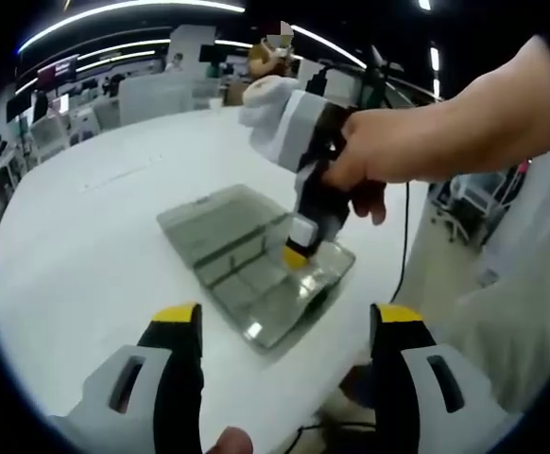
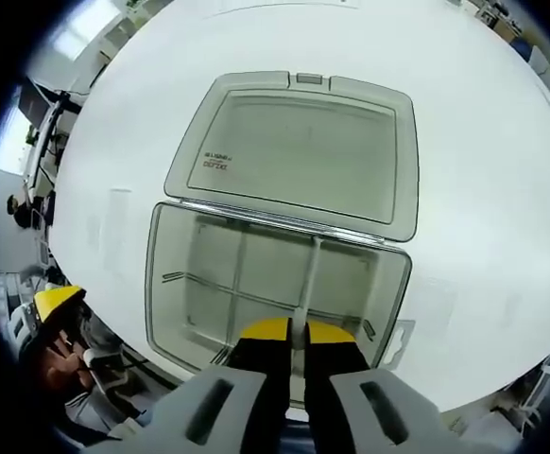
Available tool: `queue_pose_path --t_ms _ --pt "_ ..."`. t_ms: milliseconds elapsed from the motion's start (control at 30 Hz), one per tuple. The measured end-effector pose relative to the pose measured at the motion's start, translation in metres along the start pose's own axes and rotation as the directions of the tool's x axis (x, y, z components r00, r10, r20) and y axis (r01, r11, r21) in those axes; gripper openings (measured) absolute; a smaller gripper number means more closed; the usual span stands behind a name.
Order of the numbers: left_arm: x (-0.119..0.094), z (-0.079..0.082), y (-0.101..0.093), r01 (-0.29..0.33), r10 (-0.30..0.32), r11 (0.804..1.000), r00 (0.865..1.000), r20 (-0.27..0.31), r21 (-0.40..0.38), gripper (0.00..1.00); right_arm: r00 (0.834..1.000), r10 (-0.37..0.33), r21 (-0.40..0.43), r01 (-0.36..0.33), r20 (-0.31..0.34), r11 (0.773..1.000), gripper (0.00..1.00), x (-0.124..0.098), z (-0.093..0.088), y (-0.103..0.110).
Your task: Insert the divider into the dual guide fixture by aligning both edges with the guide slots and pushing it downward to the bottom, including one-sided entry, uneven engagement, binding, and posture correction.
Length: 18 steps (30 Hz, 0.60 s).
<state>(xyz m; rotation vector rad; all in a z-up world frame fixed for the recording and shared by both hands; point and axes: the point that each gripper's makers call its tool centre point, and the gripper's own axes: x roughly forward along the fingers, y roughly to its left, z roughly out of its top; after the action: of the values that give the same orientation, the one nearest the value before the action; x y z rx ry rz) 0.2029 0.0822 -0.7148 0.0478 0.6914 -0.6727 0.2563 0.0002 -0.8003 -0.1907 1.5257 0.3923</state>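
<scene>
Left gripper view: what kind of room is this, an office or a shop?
Probably a large open-plan lab or office. A wide white table fills the foreground, long ceiling light strips run overhead, and desks with screens stand at the back. On the table lies an open clear compartment box, worked by the right gripper.

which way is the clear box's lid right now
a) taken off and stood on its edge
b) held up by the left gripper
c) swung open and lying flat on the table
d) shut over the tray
c: in the right gripper view the lid lies flat on the white table, joined along one edge to the open box, while the right gripper pinches a thin divider inside it.
</scene>
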Motion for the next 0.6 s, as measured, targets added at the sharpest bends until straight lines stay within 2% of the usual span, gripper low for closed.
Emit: queue_pose_path --t_ms 167,300,433,600 --pt "0.0002 -0.0006 -0.002 0.002 -0.002 1.0 1.0 -0.003 0.004 0.69 1.0 -0.008 -0.018 0.008 0.001 1.0 0.0 -0.0008 -0.0006 0.0017" --pt "0.0005 -0.0001 -0.0026 0.004 -0.004 1.0 1.0 -0.004 0.007 0.69 1.0 0.011 0.004 -0.011 0.013 1.0 0.0 -0.0015 -0.0019 0.0015" --pt "0.0006 0.0009 -0.0028 0.005 -0.005 1.0 1.0 -0.004 0.009 0.69 1.0 0.017 -0.054 -0.016 0.01 0.998 0.01 -0.0031 -0.0035 0.0037" --pt "0.0005 0.0025 -0.0027 0.005 -0.005 1.0 1.0 -0.001 0.012 0.69 0.999 0.031 -0.087 -0.029 0.021 0.996 0.04 -0.0034 0.0019 0.0038"
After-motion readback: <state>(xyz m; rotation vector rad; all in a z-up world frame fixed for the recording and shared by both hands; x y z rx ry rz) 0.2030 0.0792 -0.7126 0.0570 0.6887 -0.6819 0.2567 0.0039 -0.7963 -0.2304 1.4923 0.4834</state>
